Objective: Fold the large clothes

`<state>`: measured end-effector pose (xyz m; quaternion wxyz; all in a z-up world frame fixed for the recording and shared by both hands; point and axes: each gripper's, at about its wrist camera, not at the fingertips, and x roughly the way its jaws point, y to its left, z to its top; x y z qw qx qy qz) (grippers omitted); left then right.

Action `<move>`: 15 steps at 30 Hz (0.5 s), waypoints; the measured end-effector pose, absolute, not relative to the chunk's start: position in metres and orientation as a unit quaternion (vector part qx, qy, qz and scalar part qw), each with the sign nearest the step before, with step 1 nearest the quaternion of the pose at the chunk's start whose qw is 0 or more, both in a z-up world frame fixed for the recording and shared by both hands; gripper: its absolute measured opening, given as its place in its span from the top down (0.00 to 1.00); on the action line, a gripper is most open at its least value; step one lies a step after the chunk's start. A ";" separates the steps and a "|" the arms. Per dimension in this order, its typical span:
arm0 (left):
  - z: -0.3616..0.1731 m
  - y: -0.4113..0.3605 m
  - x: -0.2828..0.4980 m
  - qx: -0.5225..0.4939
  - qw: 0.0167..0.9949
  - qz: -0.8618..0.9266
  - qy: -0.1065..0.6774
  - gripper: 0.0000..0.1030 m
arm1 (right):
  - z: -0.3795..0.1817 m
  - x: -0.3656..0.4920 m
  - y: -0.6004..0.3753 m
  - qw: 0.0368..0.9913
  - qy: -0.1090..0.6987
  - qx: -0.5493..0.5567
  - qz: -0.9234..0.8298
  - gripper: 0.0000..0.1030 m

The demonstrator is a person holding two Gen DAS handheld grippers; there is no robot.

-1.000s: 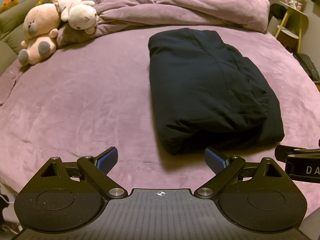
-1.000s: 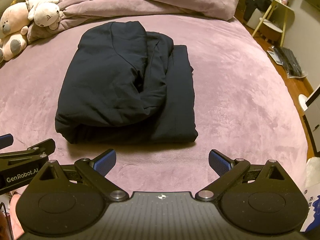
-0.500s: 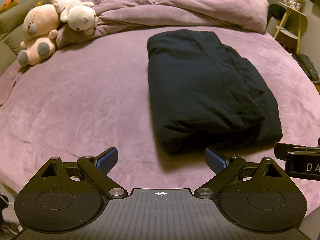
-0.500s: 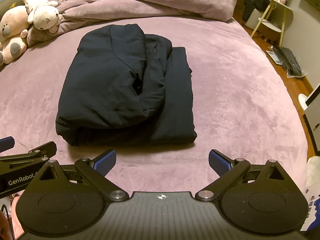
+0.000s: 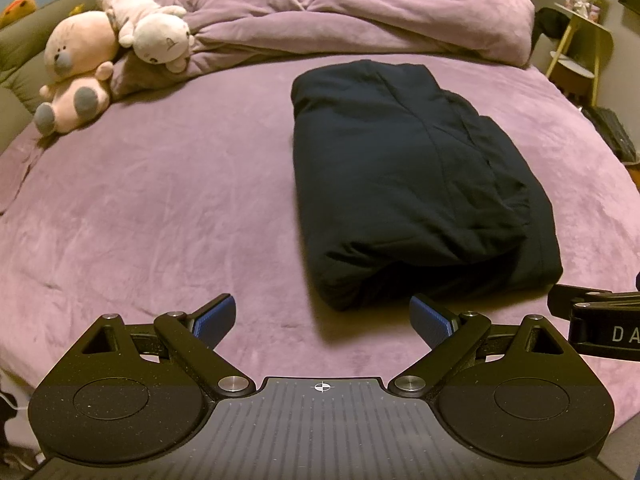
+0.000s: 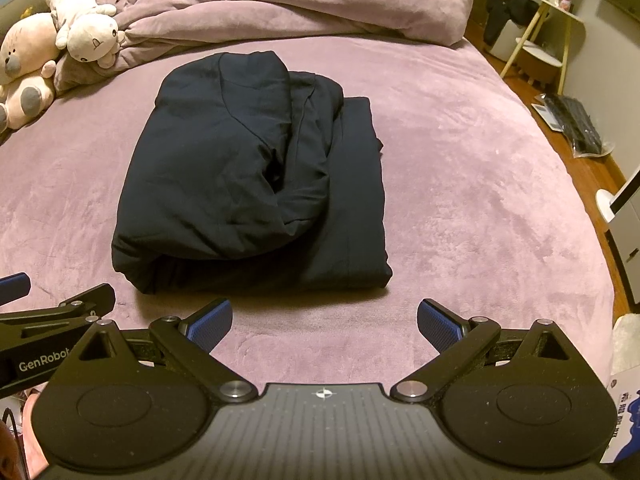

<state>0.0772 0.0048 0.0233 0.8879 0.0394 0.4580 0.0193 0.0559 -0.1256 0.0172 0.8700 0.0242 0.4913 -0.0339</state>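
Both tongs are off the cloth here: the left gripper [image 5: 322, 320] hangs over the mauve bedspread [image 5: 160, 208] with its blue pads spread wide and nothing between them, and the right gripper [image 6: 325, 326] sits the same way, jaws wide apart and empty. The dark navy garment [image 5: 404, 184] lies folded into a thick, roughly rectangular bundle on the bed, just ahead of the left gripper and a little to its right, its nearest rolled edge close to the right-hand pad but not touching it. From the right wrist view the same garment [image 6: 256, 176] sits ahead and slightly left of that gripper, an upper layer bunched and creased over a flatter lower layer that sticks out along the right side. The two tools are side by side, each catching the other's black frame at the edge of its own view. Well beyond the bundle, a rumpled purple duvet [image 5: 360, 20] is heaped across the far end of the bed, and two plush toys, a pink bear [image 5: 76, 76] and a white one [image 5: 156, 36], lean together at the far left.
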 end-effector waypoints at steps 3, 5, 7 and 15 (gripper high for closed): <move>0.024 0.005 0.077 0.040 0.888 0.020 0.457 0.06 | 0.018 0.056 -0.126 0.870 0.490 0.024 -0.034 0.04; 0.024 0.005 0.077 0.041 0.888 0.022 0.457 0.06 | 0.018 0.055 -0.126 0.871 0.490 0.024 -0.033 0.04; 0.024 0.005 0.077 0.040 0.888 0.021 0.457 0.06 | 0.018 0.055 -0.126 0.871 0.490 0.024 -0.032 0.04; 0.024 0.005 0.077 0.040 0.888 0.021 0.457 0.06 | 0.020 0.055 -0.127 0.872 0.487 0.023 -0.032 0.04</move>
